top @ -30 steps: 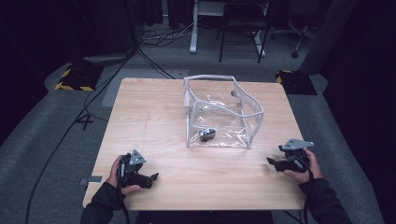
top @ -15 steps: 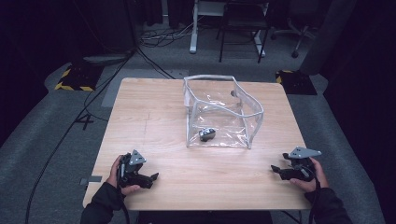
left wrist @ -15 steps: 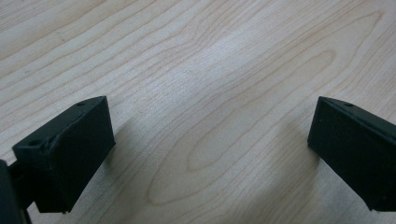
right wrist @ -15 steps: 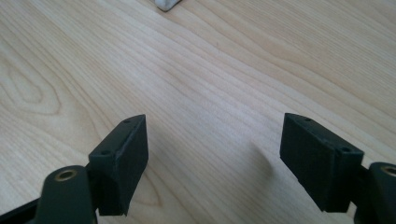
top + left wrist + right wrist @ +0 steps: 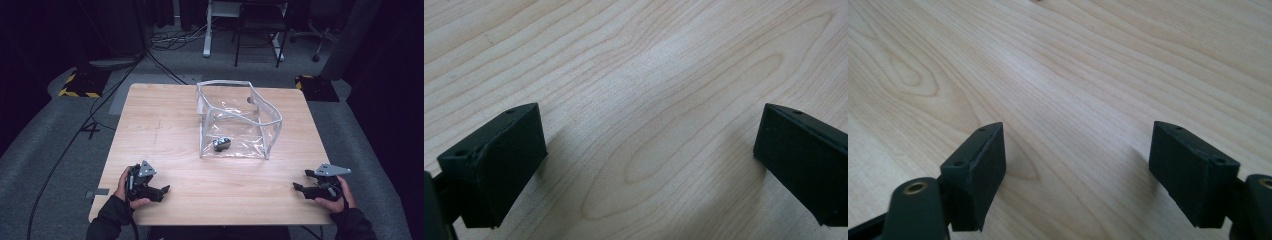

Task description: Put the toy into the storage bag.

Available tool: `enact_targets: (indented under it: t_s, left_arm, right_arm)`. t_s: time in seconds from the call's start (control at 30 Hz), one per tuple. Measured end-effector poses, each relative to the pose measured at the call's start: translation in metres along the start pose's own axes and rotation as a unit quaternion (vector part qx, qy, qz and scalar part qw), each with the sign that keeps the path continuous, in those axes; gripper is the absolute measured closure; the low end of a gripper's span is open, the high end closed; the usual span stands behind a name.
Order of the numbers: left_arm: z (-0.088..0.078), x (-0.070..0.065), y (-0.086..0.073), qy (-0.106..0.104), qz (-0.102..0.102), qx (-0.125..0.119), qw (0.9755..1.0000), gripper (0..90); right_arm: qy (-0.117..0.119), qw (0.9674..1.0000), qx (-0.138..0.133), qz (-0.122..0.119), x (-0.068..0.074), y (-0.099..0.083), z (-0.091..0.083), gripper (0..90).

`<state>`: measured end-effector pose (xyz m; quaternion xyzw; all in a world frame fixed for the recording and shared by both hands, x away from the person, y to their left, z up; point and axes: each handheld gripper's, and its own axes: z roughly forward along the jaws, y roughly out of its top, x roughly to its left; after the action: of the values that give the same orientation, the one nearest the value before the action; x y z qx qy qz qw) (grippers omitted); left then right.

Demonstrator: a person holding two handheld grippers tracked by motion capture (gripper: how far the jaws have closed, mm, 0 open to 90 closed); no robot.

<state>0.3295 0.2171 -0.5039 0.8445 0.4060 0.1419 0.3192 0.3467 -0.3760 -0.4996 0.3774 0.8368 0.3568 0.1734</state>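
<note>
Wooden table: pale wood grain, square top, standing on grey carpet; it carries everything named below.
Clear bag: a see-through plastic pouch with white-trimmed edges, standing open-topped on the far middle of the table, well apart from both tools.
Left tool: held in the person's left hand at the near left corner of the table, resting low on the wood and pointing toward the table's middle. In the left gripper view its two black jaws stand wide apart with bare wood between them.
Right tool: held in the person's right hand at the near right edge of the table, pointing left toward the table's middle. In the right gripper view the jaws stand wide and have just been opening further; nothing lies between them but bare wood.
Small dark object: grey and black, lying on the floor of the clear bag near its front left corner; too small to name more exactly.
</note>
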Motion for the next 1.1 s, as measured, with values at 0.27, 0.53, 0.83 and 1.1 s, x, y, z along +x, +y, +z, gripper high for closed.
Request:
enact_targets:
  t_s: [0.27,0.53,0.83,1.1]
  left_arm:
    - [0.001,-0.001,0.0,-0.003,-0.01,0.0,0.9999,0.6]
    - [0.001,0.0,0.001,0.002,-0.005,0.0,1.0,0.6]
    - [0.0,0.0,0.0,0.008,-0.005,-0.001,1.0,0.6]
    - [0.0,0.0,0.0,0.008,-0.006,-0.002,0.9999,0.6]
  right_arm:
    - [0.0,0.9999,-0.016,0.007,-0.001,-0.014,-0.01,21.7]
    - [0.001,0.9998,-0.015,0.012,-0.002,-0.017,-0.013,21.6]
    - [-0.004,0.9998,-0.016,0.01,-0.003,-0.017,-0.013,21.6]
    - [-0.007,0.9997,-0.016,0.017,-0.002,-0.017,-0.012,21.5]
